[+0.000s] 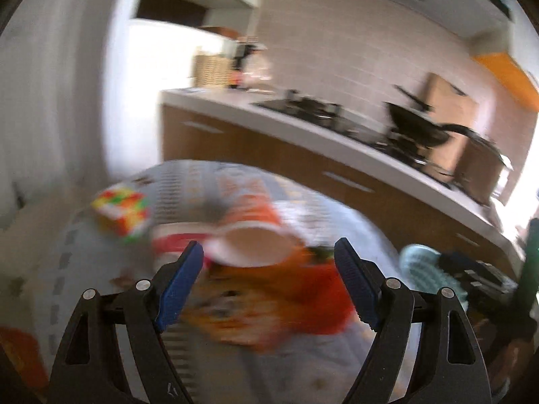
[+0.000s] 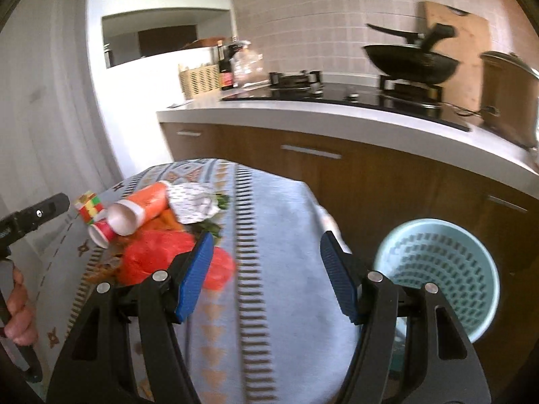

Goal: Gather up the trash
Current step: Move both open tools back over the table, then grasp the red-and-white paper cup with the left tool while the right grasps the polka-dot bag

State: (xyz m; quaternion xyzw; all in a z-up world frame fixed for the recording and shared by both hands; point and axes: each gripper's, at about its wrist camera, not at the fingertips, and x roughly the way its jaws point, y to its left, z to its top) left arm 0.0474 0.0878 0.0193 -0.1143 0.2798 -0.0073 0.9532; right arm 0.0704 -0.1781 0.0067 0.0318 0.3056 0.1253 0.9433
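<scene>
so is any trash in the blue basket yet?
No: in the right wrist view the blue basket shows only bare perforated walls, and the trash pile lies on the table.

Table (image 2: 269, 269) in front of a counter (image 2: 337, 114), trash heap on the table's left part, two cups (image 2: 141, 210) lying on the heap, cube (image 2: 88, 207) left of them, bag (image 2: 151, 256) nearest, basket (image 2: 438, 269) right of the table, wok (image 2: 411, 62) on the counter behind.
</scene>
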